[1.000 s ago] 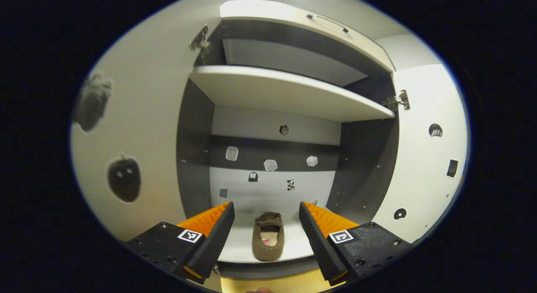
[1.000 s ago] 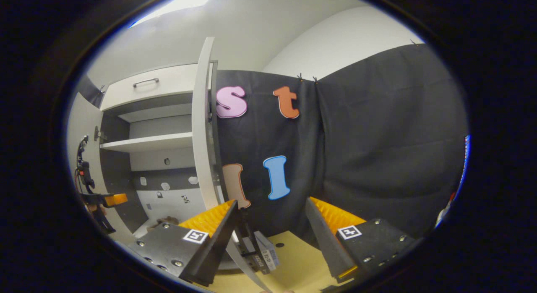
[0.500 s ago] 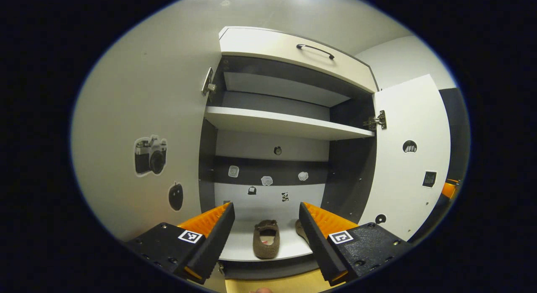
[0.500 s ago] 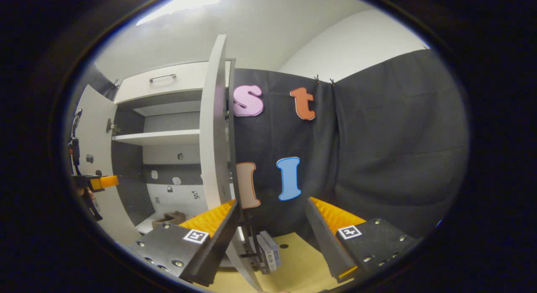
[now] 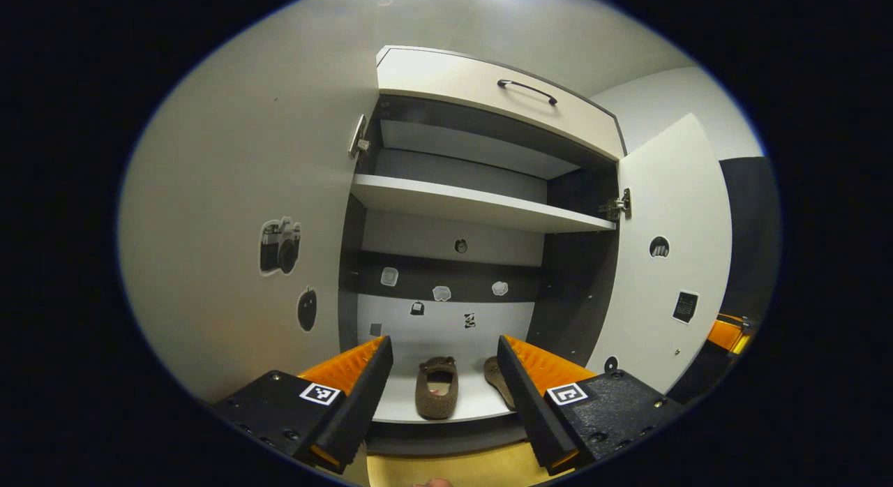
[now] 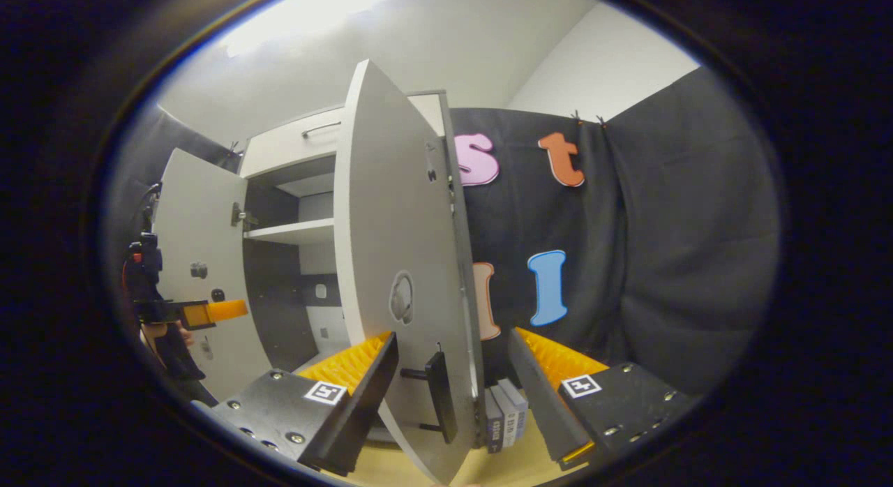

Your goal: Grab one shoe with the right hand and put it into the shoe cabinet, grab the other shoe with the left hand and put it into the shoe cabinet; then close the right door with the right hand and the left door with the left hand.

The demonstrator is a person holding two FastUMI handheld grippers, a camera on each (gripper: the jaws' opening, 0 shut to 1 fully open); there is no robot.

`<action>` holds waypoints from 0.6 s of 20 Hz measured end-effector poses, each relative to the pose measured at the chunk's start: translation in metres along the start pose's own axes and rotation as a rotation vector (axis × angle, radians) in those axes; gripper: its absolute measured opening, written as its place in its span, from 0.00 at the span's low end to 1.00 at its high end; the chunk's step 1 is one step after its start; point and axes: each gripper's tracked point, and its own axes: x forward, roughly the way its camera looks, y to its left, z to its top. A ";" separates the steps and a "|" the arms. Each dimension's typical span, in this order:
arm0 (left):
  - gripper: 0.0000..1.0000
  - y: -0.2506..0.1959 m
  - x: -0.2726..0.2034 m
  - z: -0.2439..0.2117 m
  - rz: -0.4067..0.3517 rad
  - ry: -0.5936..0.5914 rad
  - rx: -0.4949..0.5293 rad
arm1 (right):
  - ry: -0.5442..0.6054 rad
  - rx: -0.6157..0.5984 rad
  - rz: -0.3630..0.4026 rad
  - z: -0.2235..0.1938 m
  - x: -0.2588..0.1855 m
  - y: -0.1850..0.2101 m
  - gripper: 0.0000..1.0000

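In the left gripper view, the left gripper [image 5: 444,382] hangs in front of the cabinet [image 5: 488,103] with its fingers apart and nothing between them. Beyond the fingers, on the cabinet's bottom board, lies a brown shoe [image 5: 436,388], heel toward the camera, its opening up. Just to its right on the same board lies the second shoe [image 5: 497,377], partly hidden behind the right finger. Above them a white shelf [image 5: 474,204] spans the cabinet and carries nothing that can be seen. Small stickers [image 5: 441,293] dot the cabinet's back wall. At the cabinet's top sits a drawer front with a dark handle [image 5: 527,91]. The left door [image 5: 237,215] stands wide open, and the right door [image 5: 666,264] is open too.

In the right gripper view, the right gripper [image 6: 452,375] has its fingers apart on either side of the right door's [image 6: 391,264] handle [image 6: 439,396]; neither finger presses it. Some books [image 6: 504,421] stand just right of that door, on the yellow floor. Farther left, the left gripper [image 6: 209,311] is seen before the left door [image 6: 202,250].
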 end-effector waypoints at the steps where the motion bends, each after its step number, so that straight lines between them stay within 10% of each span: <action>1: 0.92 0.001 -0.002 0.000 0.002 -0.002 -0.001 | 0.011 -0.007 0.016 -0.005 0.002 0.006 0.96; 12: 0.93 0.004 -0.011 -0.002 0.024 0.000 -0.009 | 0.103 -0.077 0.102 -0.054 0.037 0.042 0.97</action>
